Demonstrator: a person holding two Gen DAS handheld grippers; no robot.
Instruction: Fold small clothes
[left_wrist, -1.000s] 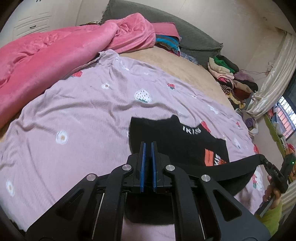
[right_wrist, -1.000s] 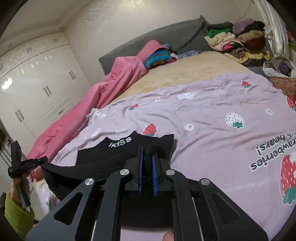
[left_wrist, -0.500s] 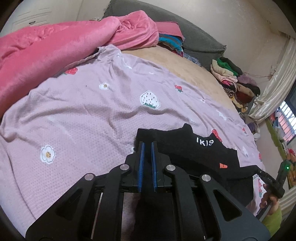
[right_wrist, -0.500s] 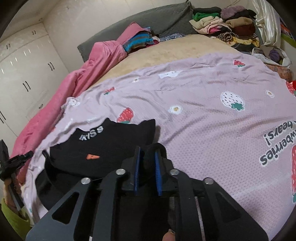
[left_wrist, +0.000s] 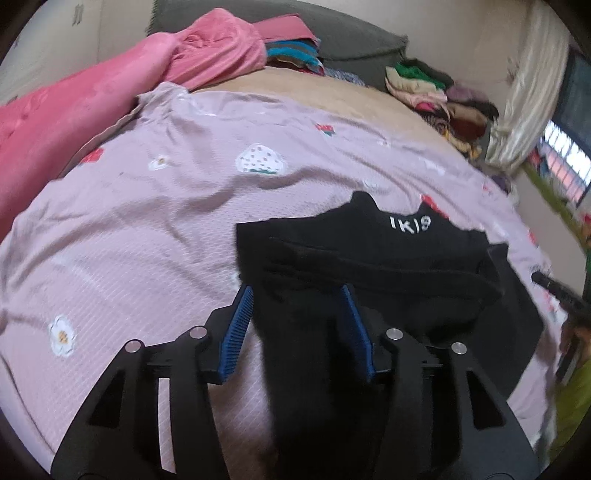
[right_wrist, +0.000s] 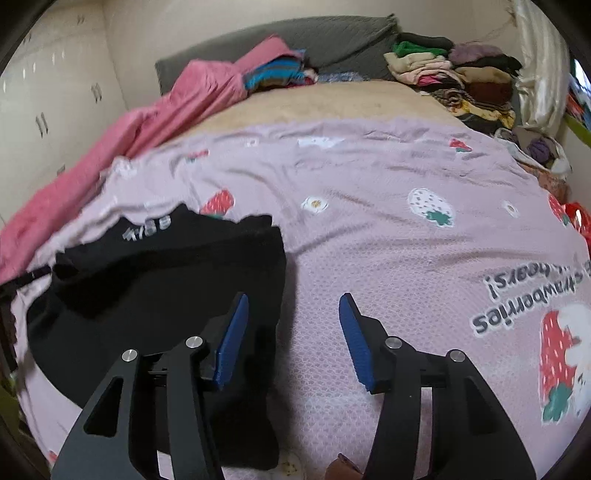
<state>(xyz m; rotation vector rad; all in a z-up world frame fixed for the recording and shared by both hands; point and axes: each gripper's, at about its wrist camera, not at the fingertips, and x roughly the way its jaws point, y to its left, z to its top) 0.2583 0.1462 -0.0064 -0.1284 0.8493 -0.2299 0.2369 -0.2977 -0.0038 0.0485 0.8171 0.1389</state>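
Observation:
A small black garment (left_wrist: 369, 266) with white lettering lies folded over on the lilac strawberry-print sheet (left_wrist: 147, 221). My left gripper (left_wrist: 297, 321) is open, its blue pads standing either side of the garment's near left edge. In the right wrist view the garment (right_wrist: 166, 277) lies at the left. My right gripper (right_wrist: 291, 328) is open over the garment's right edge, with the left pad above the cloth and the right pad above bare sheet (right_wrist: 406, 258). Neither gripper holds anything.
A pink quilt (left_wrist: 92, 103) lies bunched along the left of the bed. Stacked clothes (right_wrist: 461, 81) sit at the far right by the grey headboard (right_wrist: 314, 40). A curtain (left_wrist: 524, 92) and window are at the right. White wardrobe doors (right_wrist: 44, 110) stand at the left.
Both grippers have opened and let go of the black garment. Its lifted edge now lies folded onto the rest of it on the sheet.

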